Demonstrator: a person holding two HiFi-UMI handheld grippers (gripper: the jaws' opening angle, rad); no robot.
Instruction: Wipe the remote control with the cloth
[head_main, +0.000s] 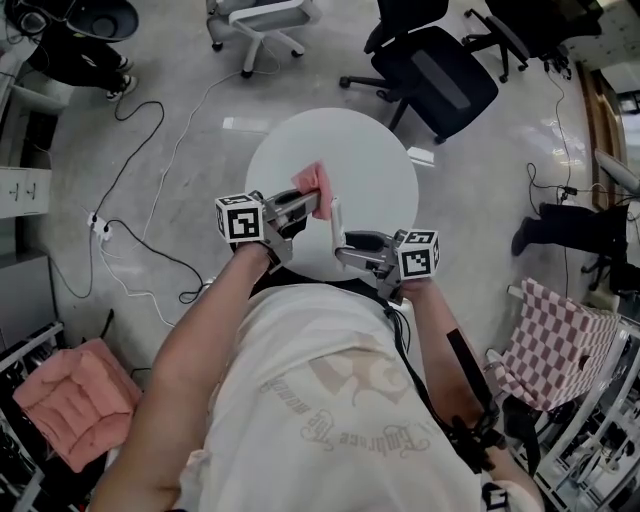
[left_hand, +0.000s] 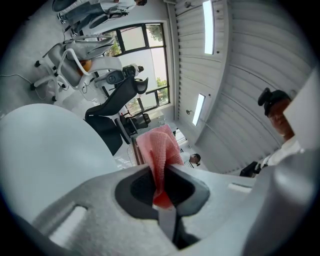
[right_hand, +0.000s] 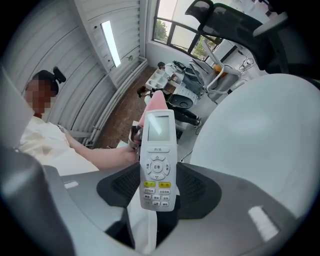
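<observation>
Bright, even daylight from windows and ceiling strip lights; both gripper views bend strongly at dark-cornered edges.

"开/关" on the remote control

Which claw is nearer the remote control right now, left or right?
Right. The right claw is clamped on the remote control at its lower end; the left claw, gripping the pink cloth, sits close beside it.

A round white table stands on the grey floor, a black office chair just beyond it.
</observation>
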